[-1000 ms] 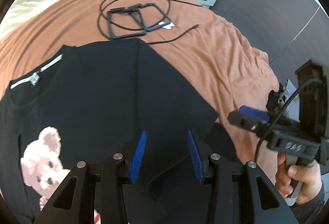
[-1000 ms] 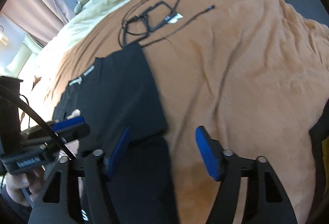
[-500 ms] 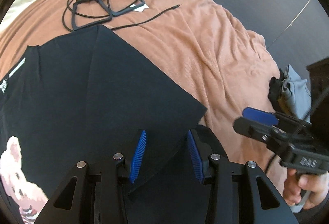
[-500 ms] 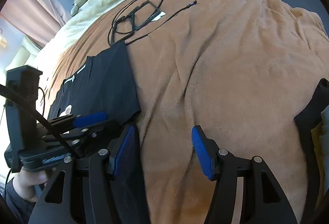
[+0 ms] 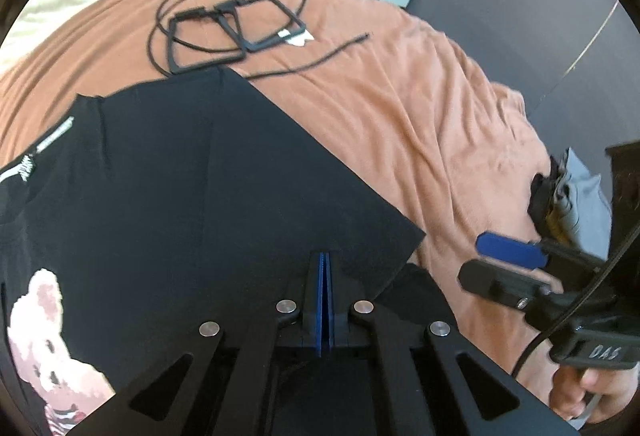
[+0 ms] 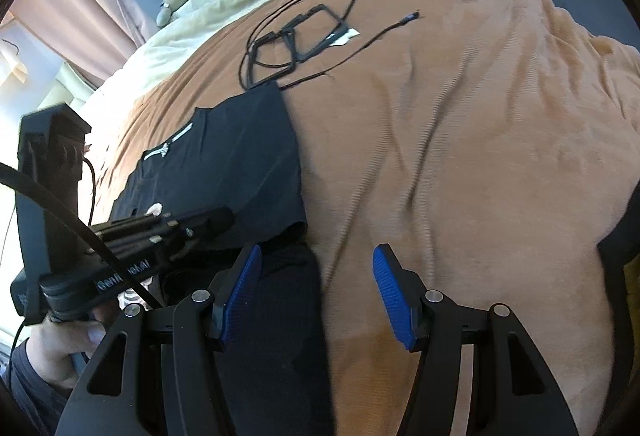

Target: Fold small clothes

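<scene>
**Black T-shirt: one side folded, left tool now pinched shut**

Black cotton T-shirt with a pink bear print (image 5: 192,203) lies flat on the orange-brown bed blanket (image 5: 400,107), one side already folded in along a straight diagonal edge; we judge the rest of the folding is left. Our left tool (image 5: 324,276) has its pads pressed together at the folded flap's lower edge, apparently on cloth. Half a second ago they stood apart. Our right tool (image 6: 316,288) hangs spread apart over the blanket beside the shirt's hem.
</scene>
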`<act>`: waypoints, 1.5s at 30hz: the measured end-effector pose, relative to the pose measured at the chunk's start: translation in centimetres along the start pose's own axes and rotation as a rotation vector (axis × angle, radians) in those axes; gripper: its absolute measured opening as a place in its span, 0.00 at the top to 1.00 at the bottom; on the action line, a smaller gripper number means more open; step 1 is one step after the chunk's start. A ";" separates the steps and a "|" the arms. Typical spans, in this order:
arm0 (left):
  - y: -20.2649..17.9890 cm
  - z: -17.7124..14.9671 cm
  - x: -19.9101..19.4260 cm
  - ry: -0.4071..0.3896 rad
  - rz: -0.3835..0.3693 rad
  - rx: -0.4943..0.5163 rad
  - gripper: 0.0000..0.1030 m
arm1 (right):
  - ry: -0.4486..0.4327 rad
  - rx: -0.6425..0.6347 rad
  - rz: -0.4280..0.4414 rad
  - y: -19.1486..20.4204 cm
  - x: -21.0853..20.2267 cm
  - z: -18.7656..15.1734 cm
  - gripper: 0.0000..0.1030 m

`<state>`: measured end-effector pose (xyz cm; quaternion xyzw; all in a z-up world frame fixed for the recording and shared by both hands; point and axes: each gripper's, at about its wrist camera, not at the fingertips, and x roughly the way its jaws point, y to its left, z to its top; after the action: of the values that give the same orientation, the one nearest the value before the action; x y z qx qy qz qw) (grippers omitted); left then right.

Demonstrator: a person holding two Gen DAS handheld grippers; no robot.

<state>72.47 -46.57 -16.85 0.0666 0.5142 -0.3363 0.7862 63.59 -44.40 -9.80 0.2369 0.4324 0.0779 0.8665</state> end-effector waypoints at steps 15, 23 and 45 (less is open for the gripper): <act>7.9 0.3 -5.0 -0.069 0.042 -0.148 1.00 | 0.012 -0.028 0.028 4.1 2.5 0.8 0.48; 13.9 -0.6 -5.2 -0.049 0.139 -0.277 0.99 | 0.035 -0.067 0.004 5.8 4.6 1.1 0.48; 6.0 -3.1 -2.9 0.110 0.138 0.101 0.56 | 0.052 0.003 -0.012 2.8 3.7 0.4 0.48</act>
<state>73.01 -39.26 -17.27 0.1598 0.5331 -0.3028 0.7737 66.36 -40.85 -10.90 0.2336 0.4565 0.0782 0.8550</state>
